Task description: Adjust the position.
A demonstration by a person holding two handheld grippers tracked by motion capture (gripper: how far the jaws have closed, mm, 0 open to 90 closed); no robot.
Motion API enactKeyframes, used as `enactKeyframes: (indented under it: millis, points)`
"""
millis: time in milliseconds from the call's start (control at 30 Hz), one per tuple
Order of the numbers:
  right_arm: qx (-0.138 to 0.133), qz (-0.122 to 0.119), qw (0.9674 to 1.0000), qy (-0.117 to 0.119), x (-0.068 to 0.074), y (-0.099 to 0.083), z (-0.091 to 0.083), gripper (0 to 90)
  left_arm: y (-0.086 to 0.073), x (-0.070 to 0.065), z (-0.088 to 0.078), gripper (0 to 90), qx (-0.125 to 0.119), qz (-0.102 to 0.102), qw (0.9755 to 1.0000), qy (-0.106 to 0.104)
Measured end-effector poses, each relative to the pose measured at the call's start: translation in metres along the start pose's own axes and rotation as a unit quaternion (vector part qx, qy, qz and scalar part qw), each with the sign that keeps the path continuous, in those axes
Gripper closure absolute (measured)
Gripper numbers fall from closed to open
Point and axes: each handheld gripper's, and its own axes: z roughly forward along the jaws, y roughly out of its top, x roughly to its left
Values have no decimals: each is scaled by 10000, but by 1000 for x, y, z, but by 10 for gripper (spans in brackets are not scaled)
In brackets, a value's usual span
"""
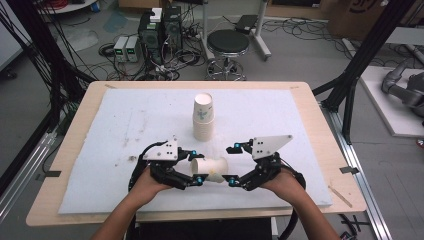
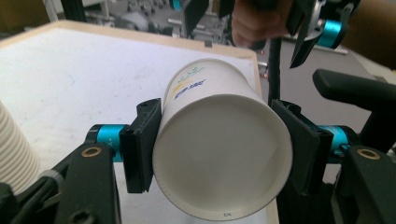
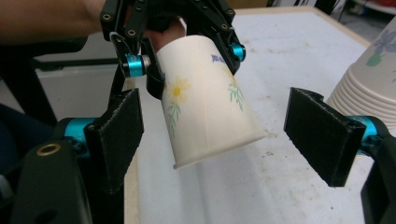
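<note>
Single paper cup [image 1: 210,169] held on its side just above the white pad [image 1: 125,125], near the front edge of the worktop [image 1: 320,130]; long axis roughly level and running left to right in the high view; narrow closed base toward the left tongs [image 1: 196,167], wide open rim toward the right tongs [image 1: 232,165]; in the left tongs' view [image 2: 219,154] the round base faces the camera, printed side uppermost; in the right tongs' view [image 3: 210,126] the cup [image 3: 205,98] tilts, rim down toward the pad, yellow flower and green stems on its wall.

Left tongs clamped on the cup [image 2: 219,154] near its base, one black pad pressed on each side of the wall; right tongs spread wide, pads standing off on either side of the rim and touching nothing.

Stack of paper cups [image 1: 203,117] upright mid-pad, mouth up, behind the held cup and well apart from it; same stack at the edge of both tongs' views [image 3: 369,88].

White pad scuffed and lightly stained, covering most of the pale wooden worktop; bits of dark tape at the worktop's edges.

Beyond: grey floor strewn with cables [image 1: 165,70]; black round stool [image 1: 228,42] on a chrome base; computer towers [image 1: 160,30] and small boxes at the back; black frame struts [image 1: 360,65] at either side.
</note>
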Motion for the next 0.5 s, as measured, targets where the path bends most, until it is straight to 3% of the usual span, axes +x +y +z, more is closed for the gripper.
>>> enactKeyframes:
  millis: [133, 300, 500]
  points:
    - [-436, 139, 9989, -132, 3, -15, 2, 206, -4, -2, -2, 363, -205, 24, 9998, -13]
    - [-787, 382, 9961, -139, 3, -32, 6, 206, -6, -2, -2, 363, -309, 70, 9995, -55]
    - [-805, 497, 9955, -10, 2, -39, 9, 207, -7, -2, -3, 364, -420, 138, 9989, -127]
